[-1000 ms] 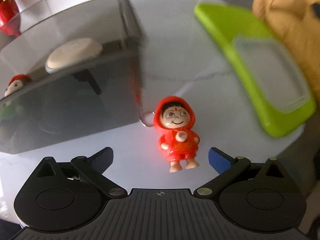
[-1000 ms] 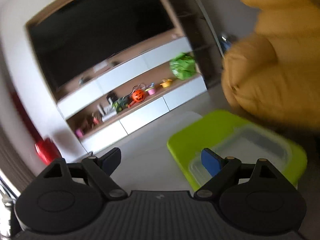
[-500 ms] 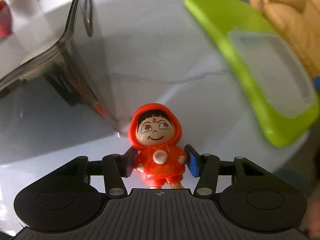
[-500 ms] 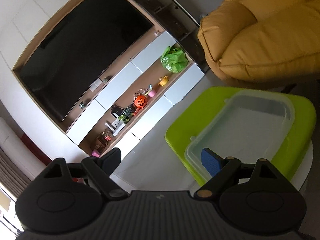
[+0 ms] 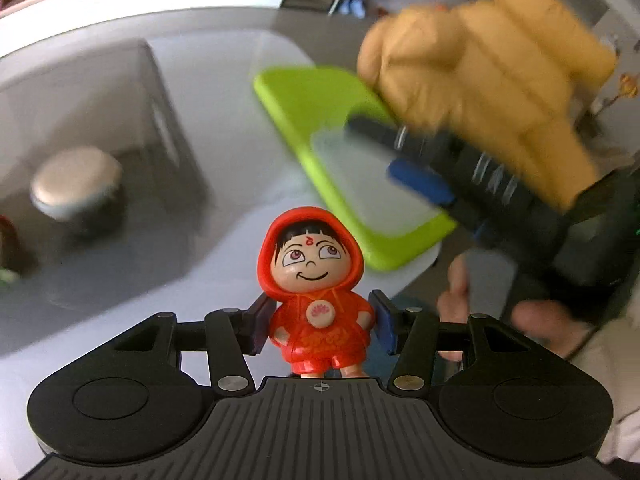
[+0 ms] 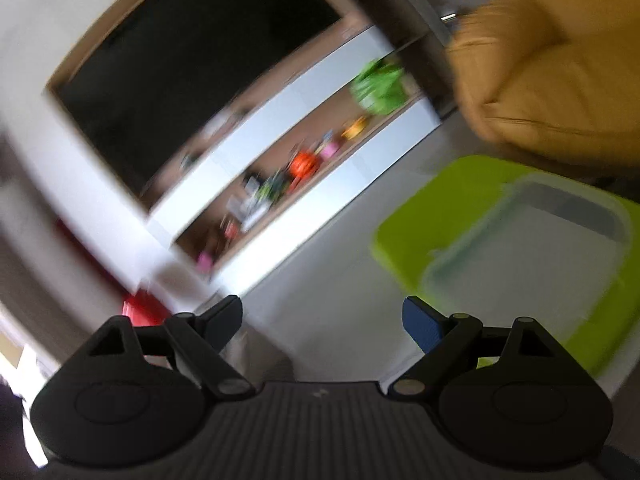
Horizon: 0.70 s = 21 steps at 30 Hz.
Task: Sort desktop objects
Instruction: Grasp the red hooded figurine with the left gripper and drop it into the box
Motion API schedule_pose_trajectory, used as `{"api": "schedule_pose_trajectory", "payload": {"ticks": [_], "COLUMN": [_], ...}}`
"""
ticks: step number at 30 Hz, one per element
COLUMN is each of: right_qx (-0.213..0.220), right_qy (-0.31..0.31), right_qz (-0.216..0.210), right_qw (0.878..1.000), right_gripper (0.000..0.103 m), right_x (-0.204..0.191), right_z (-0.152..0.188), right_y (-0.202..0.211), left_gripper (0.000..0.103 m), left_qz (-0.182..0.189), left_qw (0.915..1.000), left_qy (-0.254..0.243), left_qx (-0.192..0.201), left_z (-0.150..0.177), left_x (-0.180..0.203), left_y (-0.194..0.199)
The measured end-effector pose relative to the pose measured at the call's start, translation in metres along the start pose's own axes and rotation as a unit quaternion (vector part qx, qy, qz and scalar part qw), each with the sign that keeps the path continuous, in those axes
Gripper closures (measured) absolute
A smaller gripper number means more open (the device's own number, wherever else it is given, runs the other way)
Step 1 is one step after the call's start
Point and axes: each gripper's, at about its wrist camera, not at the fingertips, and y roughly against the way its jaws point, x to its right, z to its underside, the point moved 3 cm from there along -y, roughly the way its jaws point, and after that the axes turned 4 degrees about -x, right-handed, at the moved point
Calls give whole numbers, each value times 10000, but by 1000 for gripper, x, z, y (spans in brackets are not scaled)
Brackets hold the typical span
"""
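In your left wrist view, your left gripper (image 5: pixel 318 326) squeezes the red toy doll (image 5: pixel 314 290) between its 2 fingers, above the white tabletop (image 5: pixel 224 120). In your right wrist view, your right gripper (image 6: pixel 322 320) has its fingers wide apart with nothing between them, near the green tray (image 6: pixel 440 208).

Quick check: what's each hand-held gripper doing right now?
Left hand-held gripper: closed on the red-hooded figurine.
Right hand-held gripper: open, holding nothing.

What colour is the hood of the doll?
Red, seen best in the left wrist view: the doll sits in the left claw.
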Motion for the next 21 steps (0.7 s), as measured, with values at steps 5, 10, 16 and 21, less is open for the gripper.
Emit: {"api": "schedule_pose_trajectory", "payload": {"ticks": [5, 10, 16, 21], "right_qx": [-1081, -2015, -2200, -1982], "right_qy": [1322, 2277, 3206, 3768], "right_qz": [304, 788, 1419, 1673], "right_qw": [9849, 9494, 9103, 8893], "right_gripper": [15, 14, 14, 14], "right_x": [-73, -137, -187, -199], "right_z": [-17, -17, 6, 22], "right_y": [-21, -55, -90, -113], "left_gripper": [47, 47, 47, 47], "left_qz": [-417, -688, -1243, -1557], "left_qw": [9960, 9839, 9777, 9749], "left_qy": [716, 1622, 1691, 1476], "left_qx": [348, 281, -96, -594], "left_z": [-37, -68, -79, -82], "left_x": [-86, -182, -231, -241], "left_y": [71, 71, 32, -3]}}
